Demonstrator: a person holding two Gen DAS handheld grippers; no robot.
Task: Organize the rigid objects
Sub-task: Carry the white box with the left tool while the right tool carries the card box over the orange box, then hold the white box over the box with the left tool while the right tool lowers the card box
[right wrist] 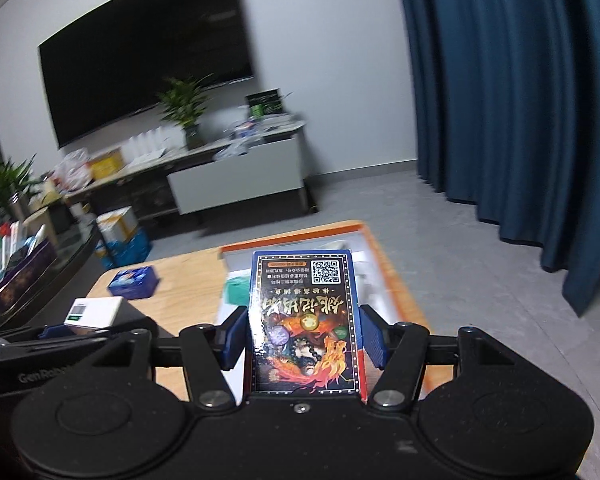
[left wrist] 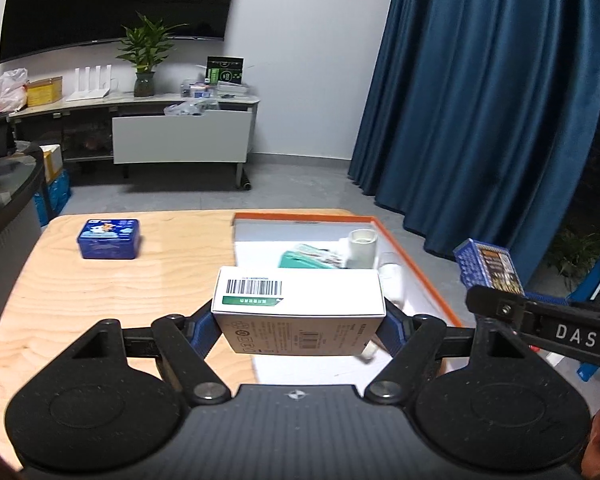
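Observation:
My left gripper (left wrist: 300,326) is shut on a white carton with a barcode (left wrist: 300,300), held above the near left corner of the orange-rimmed white tray (left wrist: 416,264). My right gripper (right wrist: 303,340) is shut on a tall blue box with a QR code and dragon picture (right wrist: 303,320), held above the tray's near end; that box shows at the right in the left wrist view (left wrist: 488,268). The white carton shows at the left in the right wrist view (right wrist: 94,312). A blue tin (left wrist: 109,239) lies on the wooden table (left wrist: 100,300), far left.
Inside the tray lie a teal box (left wrist: 308,260), a white cup (left wrist: 362,248) and a small clear item (left wrist: 392,276). Beyond the table are grey floor, a TV console (left wrist: 180,136) with a plant and clutter, and a blue curtain (left wrist: 480,100) at the right.

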